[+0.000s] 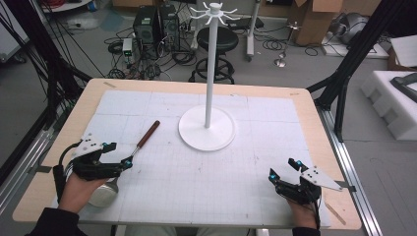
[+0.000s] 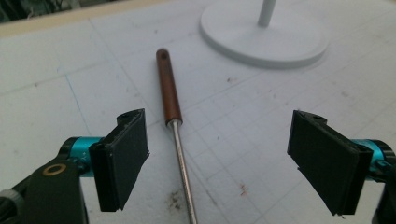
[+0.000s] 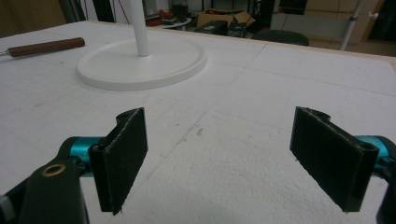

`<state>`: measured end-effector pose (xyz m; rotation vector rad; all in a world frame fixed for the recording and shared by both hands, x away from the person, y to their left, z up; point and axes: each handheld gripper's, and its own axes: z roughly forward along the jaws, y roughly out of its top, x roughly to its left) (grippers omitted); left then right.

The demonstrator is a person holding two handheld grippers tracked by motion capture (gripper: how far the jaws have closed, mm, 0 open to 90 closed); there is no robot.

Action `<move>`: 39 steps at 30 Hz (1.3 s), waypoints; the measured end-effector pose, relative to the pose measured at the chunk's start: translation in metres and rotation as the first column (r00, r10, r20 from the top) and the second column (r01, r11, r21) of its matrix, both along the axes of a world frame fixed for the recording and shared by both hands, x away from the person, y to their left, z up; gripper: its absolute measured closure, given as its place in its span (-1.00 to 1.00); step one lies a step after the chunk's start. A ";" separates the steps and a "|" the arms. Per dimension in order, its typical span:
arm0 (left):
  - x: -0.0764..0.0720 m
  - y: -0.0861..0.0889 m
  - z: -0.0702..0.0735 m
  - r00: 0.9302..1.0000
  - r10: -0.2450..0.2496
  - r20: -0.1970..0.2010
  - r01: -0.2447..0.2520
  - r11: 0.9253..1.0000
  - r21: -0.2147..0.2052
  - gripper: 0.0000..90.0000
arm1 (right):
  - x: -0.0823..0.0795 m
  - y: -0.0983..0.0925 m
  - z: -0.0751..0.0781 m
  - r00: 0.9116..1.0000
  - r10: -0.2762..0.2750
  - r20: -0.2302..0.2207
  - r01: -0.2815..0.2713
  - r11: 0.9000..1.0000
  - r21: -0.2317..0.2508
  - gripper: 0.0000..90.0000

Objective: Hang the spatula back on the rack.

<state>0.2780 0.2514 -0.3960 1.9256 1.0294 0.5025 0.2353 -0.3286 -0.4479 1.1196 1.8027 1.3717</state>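
A long utensil lies on the white mat at the left, with a brown wooden handle, a thin metal shaft and a round metal head beside the person's left hand. My left gripper hovers over the shaft with its jaws wide apart; the left gripper view shows the shaft running between them, untouched. My right gripper rests low near the front right of the mat, open and holding nothing. The white stand rises mid-table on a round base, with hooks on top.
The wooden table edge frames the white gridded mat. Beyond the table are a black stool, computer boxes with floor cables, and cardboard boxes. White foam blocks lie to the right.
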 end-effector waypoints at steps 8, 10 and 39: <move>0.020 -0.010 -0.022 0.979 0.042 -0.197 -0.018 0.992 0.123 -0.28 | 0.000 0.001 0.000 1.000 0.001 -0.006 -0.001 1.000 0.006 -0.59; 0.025 -0.014 -0.027 0.970 0.071 -0.233 -0.035 0.987 0.157 -0.20 | 0.000 0.001 0.000 1.000 0.002 -0.005 -0.002 1.000 0.002 -0.59; 0.035 -0.017 -0.030 0.929 0.205 -0.309 -0.141 0.966 0.216 0.87 | 0.000 0.000 0.000 1.000 0.007 -0.001 -0.007 1.000 0.002 -0.59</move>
